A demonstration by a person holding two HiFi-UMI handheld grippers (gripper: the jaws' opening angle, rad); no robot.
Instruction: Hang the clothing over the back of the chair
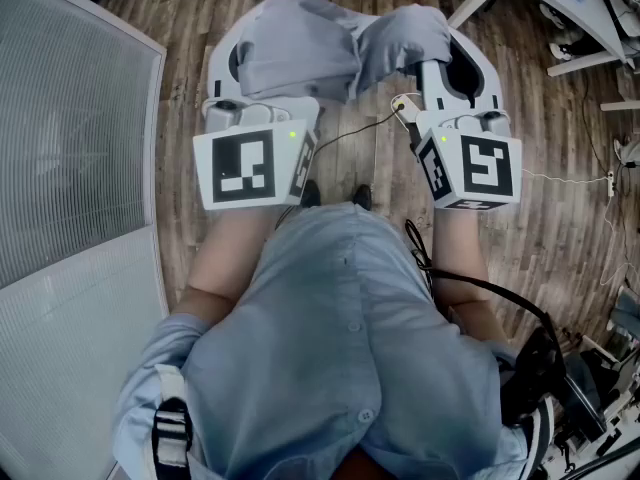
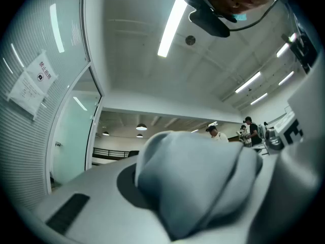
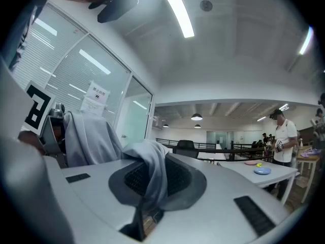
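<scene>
L gripper clenched on grey clothing. In the left gripper view a thick wad of it fills the gap btw the jaws and bulges out over them. R gripper also clamped on the same clothing. In the right gripper view a thinner fold is pinched btw the jaws and drapes over toward the other gripper, where more of the fabric hangs.

Head view: both grippers held out in front of the person, side by side, near each other, marker cubes facing the cam. Clothing bunched across the two, spanning L jaw tips to R jaw tips, held up off the wood floor. Person's shoes show below, btw the grippers. Frosted glass wall at L of pic. Thin cable runs btw the grippers.

Far back in the right gripper view: dark chair, well apart from the clothing; can't tell if it's the task's one. Surface w/ blue dish at R, a person standing by it.
</scene>
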